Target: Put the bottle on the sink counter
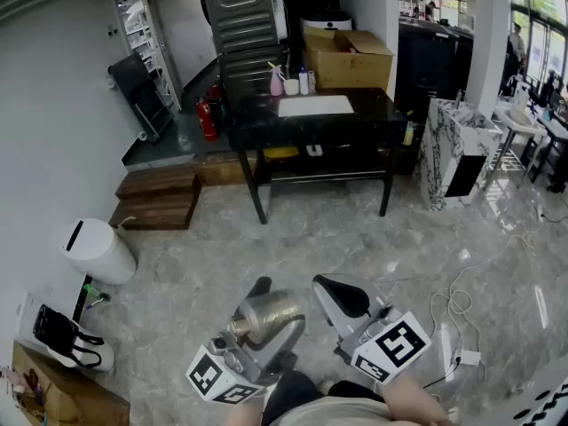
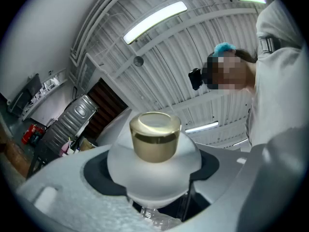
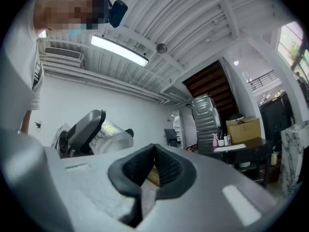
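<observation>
A frosted white bottle point(image 2: 153, 166) with a gold cap point(image 2: 154, 135) sits between the jaws of my left gripper point(image 2: 154, 182), which is shut on its body and tilted upward. In the head view the bottle point(image 1: 269, 314) is low in the picture, close to the person's body, held by the left gripper point(image 1: 263, 325). My right gripper point(image 1: 335, 295) is beside it on the right, shut with nothing in it; its black pads point(image 3: 164, 170) meet at the tips. The right gripper view also shows the bottle point(image 3: 115, 137). The black sink counter point(image 1: 373, 106) with a white basin point(image 1: 315, 106) stands far ahead across the floor.
A pink bottle and cups point(image 1: 289, 82) and a cardboard box point(image 1: 351, 57) stand on the counter. A white bin point(image 1: 98, 251) and wooden steps point(image 1: 160, 198) are at the left. A marble-patterned cabinet point(image 1: 457, 149) is at the right, with cables point(image 1: 461, 313) on the floor.
</observation>
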